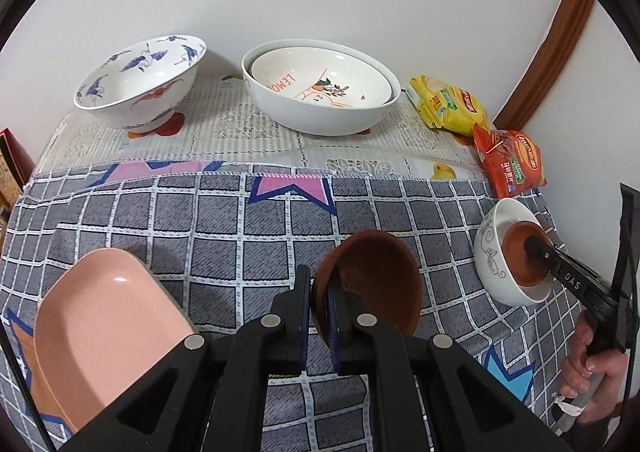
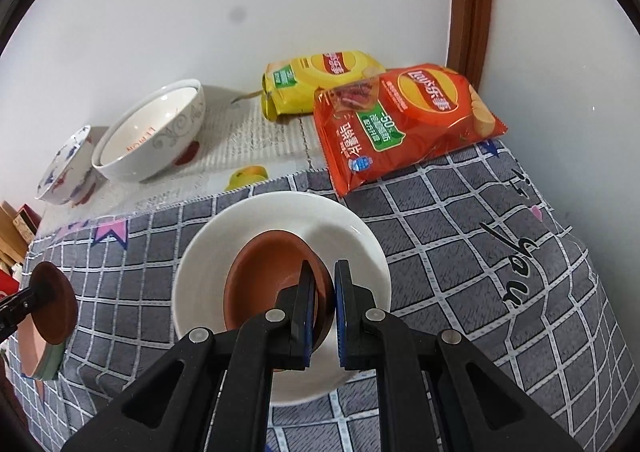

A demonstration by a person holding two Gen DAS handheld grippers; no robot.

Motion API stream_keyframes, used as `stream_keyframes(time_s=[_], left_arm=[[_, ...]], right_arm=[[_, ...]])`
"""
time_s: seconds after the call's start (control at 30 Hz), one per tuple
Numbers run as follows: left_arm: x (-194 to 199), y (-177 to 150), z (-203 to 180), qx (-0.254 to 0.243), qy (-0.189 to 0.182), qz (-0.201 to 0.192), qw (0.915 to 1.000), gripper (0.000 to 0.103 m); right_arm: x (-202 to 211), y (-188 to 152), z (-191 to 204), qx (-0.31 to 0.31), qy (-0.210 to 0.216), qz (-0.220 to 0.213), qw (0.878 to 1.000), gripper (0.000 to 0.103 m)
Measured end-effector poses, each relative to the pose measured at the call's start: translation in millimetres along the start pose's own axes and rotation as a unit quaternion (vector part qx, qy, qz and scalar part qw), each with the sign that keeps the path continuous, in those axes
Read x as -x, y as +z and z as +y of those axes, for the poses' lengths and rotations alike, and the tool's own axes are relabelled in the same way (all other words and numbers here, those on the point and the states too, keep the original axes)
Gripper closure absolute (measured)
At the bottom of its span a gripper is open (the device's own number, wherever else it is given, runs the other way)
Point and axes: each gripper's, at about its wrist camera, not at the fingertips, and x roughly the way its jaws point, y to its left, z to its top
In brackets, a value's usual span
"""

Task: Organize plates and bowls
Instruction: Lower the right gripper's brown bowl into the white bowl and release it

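My left gripper (image 1: 319, 294) is shut on the rim of a brown bowl (image 1: 380, 276), held tilted above the checked cloth; it also shows in the right wrist view (image 2: 56, 308). My right gripper (image 2: 322, 284) is shut on the rim of a second brown bowl (image 2: 264, 284) that sits inside a white bowl (image 2: 360, 244). In the left wrist view that white bowl (image 1: 492, 252) with its brown bowl (image 1: 520, 260) and the right gripper (image 1: 534, 246) are at the right. A pink plate (image 1: 104, 328) lies at the lower left.
At the back stand a blue-patterned bowl (image 1: 140, 84) and a large white bowl (image 1: 312, 108) with a lemon-print bowl (image 1: 320, 80) nested inside. A yellow chip bag (image 2: 320, 80) and a red chip bag (image 2: 404, 120) lie at the back right by the wall.
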Motion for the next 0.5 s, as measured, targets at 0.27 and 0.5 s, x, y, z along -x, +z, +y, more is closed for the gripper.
stream_keyframes(time_s=[0.27, 0.5], left_arm=[[-9, 1, -4, -0.004, -0.005, 0.007, 1.0000, 0.095], [-9, 2, -4, -0.005, -0.008, 0.004, 0.9999, 0.095]], right_arm=[[-14, 1, 2, 0.005, -0.002, 0.013, 1.000, 0.094], [-21, 3, 6, 0.016, -0.002, 0.022, 1.000, 0.094]])
